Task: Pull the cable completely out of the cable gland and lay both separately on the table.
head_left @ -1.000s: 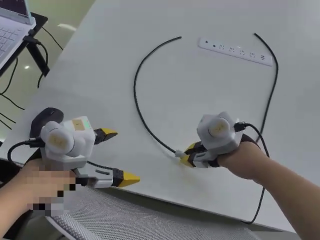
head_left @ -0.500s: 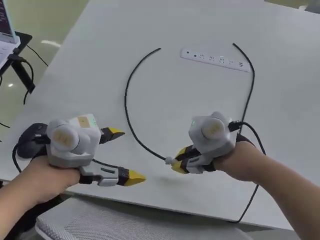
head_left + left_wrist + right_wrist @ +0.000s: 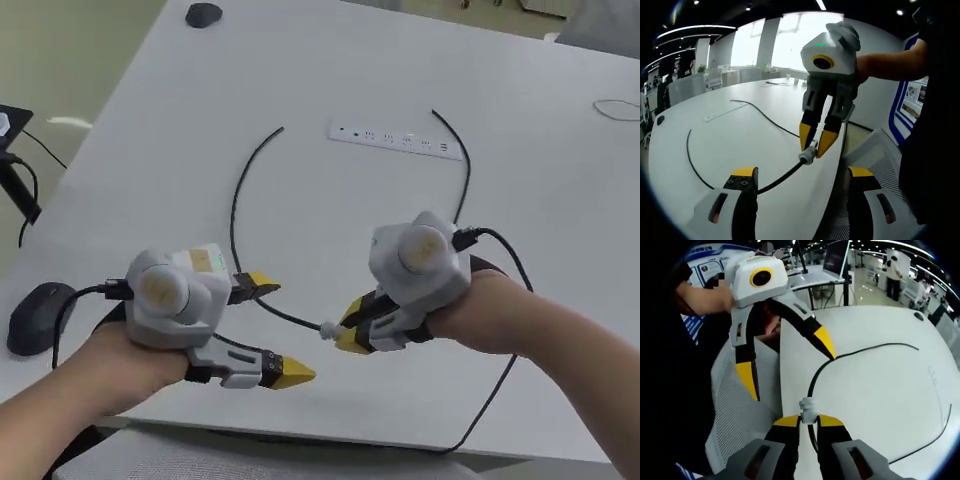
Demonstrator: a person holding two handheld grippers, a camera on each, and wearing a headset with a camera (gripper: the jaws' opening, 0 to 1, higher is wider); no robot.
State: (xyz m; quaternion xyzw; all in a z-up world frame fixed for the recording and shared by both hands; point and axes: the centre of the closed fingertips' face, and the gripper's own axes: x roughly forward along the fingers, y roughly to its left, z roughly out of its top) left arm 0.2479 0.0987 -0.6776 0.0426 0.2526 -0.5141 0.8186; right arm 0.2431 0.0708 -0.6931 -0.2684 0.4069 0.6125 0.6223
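Two grippers worked over a smooth white table (image 3: pixel 150 150). Each had a rounded white plastic body and two dark jaws with pointed yellow tips. The right gripper (image 3: pixel 346 328) had its jaws drawn nearly together, pinching the cable gland (image 3: pixel 327 329), a small ribbed white plastic fitting that stuck out just past the tips. The cable (image 3: pixel 234 205), thin, black and round, ran out of the gland away from those jaws and swept across the table in one long open curve to a loose end. In the right gripper view a dark line also ran back between the two jaws behind the gland. The left gripper (image 3: pixel 286 331) faced the right one with its jaws spread wide and nothing in them. The gland hung just in front of its tips, and a stretch of the cable crossed the gap between them, nearer one jaw, touching neither. Well beyond both pairs of jaws lay one flat white power strip (image 3: pixel 395 139), long and narrow, with its own black lead (image 3: pixel 466 175) curving back behind the right hand. There were two dark rounded mice, one mouse (image 3: pixel 30 318) behind the left gripper and another mouse (image 3: pixel 203 14) at the far end of the table. A grey mesh chair back (image 3: pixel 250 462) sat below the near table edge, under both grippers.
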